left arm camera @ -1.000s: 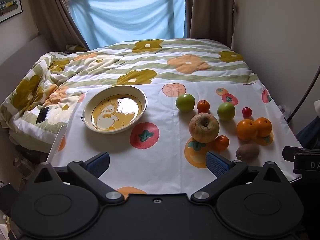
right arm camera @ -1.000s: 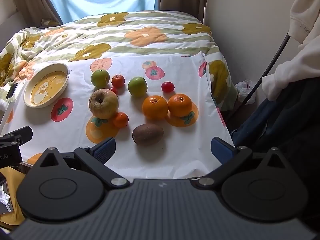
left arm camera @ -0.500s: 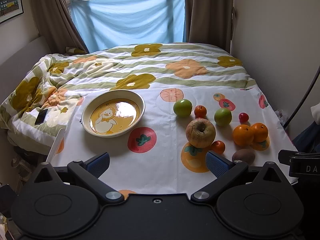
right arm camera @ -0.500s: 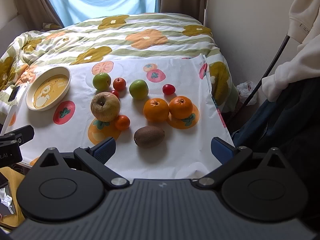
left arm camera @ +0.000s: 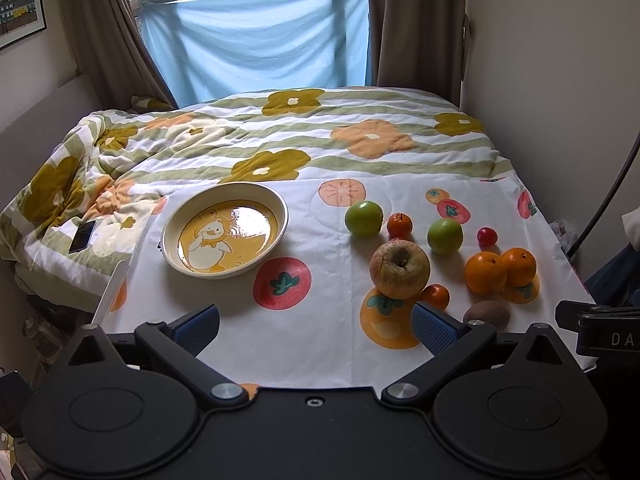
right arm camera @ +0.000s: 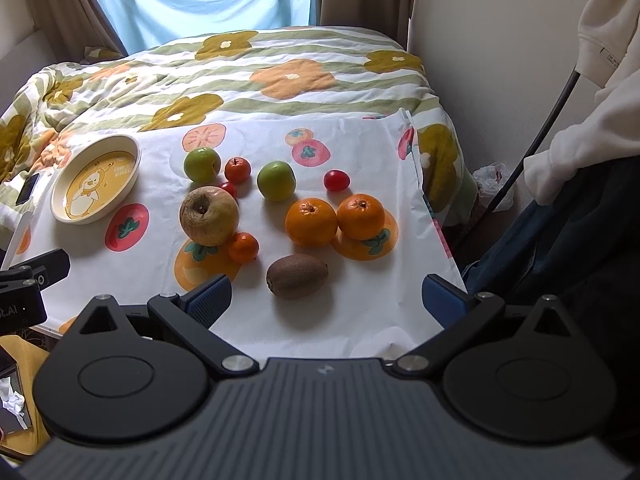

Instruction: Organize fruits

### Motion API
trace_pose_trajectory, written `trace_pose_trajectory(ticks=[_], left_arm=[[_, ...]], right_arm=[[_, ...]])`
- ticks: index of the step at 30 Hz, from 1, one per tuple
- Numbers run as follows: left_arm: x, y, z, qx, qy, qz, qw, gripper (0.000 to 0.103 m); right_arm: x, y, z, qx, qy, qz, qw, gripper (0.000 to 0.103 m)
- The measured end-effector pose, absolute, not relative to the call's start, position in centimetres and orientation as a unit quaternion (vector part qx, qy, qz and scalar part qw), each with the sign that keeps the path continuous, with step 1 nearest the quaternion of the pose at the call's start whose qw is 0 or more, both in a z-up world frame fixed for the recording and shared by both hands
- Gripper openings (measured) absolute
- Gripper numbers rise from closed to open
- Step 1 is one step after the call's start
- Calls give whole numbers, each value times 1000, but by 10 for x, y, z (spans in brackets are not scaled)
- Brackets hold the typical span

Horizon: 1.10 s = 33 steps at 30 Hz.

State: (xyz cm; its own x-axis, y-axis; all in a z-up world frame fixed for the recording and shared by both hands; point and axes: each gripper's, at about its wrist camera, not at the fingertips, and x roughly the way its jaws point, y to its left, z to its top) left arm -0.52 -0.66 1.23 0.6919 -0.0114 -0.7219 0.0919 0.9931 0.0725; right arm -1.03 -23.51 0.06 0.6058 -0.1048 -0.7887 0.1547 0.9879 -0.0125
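Fruit cluster [right arm camera: 276,204] loose on white printed cloth [right arm camera: 360,300], centre frame, kiwi [right arm camera: 297,275] nearest the cloth's lower edge, empty duck plate [right arm camera: 96,179] at left with bare cloth between, left gripper [left arm camera: 316,322] and right gripper [right arm camera: 326,300] both spread wide, holding nothing, hovering at the near edge.

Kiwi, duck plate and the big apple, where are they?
kiwi [right arm camera: 297,276], right wrist view, middle of its fuzzy brown skin.
duck plate [left arm camera: 281,205], left wrist view, its cream rim.
big apple [right arm camera: 209,216], right wrist view, its front cheek.
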Motion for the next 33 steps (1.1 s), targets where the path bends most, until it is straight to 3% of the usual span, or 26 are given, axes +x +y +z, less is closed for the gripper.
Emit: trace_pose_trajectory(ticks=[33], left_arm=[[-9,-10,16,59,387,-21,920,103]], right_arm=[[-6,-230,-1,26,437,-58,897,103]])
